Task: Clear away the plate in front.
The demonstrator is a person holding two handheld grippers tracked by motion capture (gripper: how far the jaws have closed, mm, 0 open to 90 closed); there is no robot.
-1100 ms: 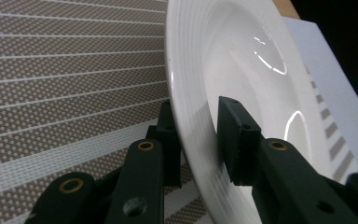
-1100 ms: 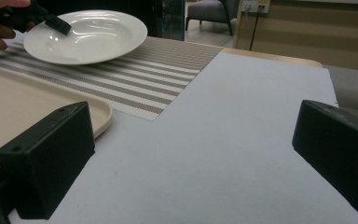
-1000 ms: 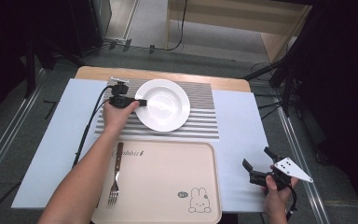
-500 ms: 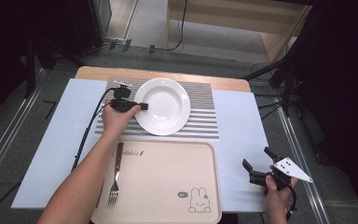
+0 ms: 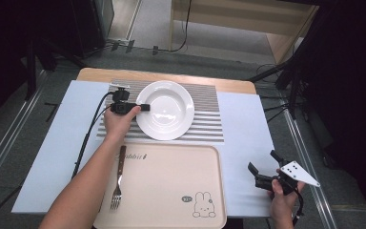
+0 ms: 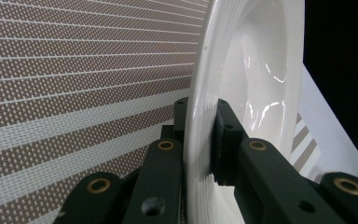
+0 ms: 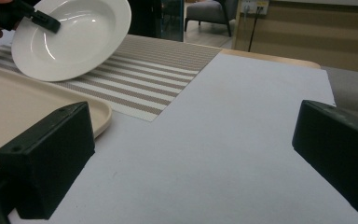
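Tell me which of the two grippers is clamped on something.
The left gripper: its jaws pinch the white plate's rim, while the right gripper stands open over bare table.

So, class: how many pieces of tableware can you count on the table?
2. A white plate on the striped mat, its left rim clamped by the left gripper; a fork on the tray, at its left edge.

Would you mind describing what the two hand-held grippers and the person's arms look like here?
Both are black. The left hand-held gripper has blocky jaws with brass-coloured rivets, seen in its own view, and a black cable trailing toward the person. The right hand-held gripper has square black pads and carries a grey three-cornered plate with small dark dots. The forearms are bare, with no sleeves or gloves visible.
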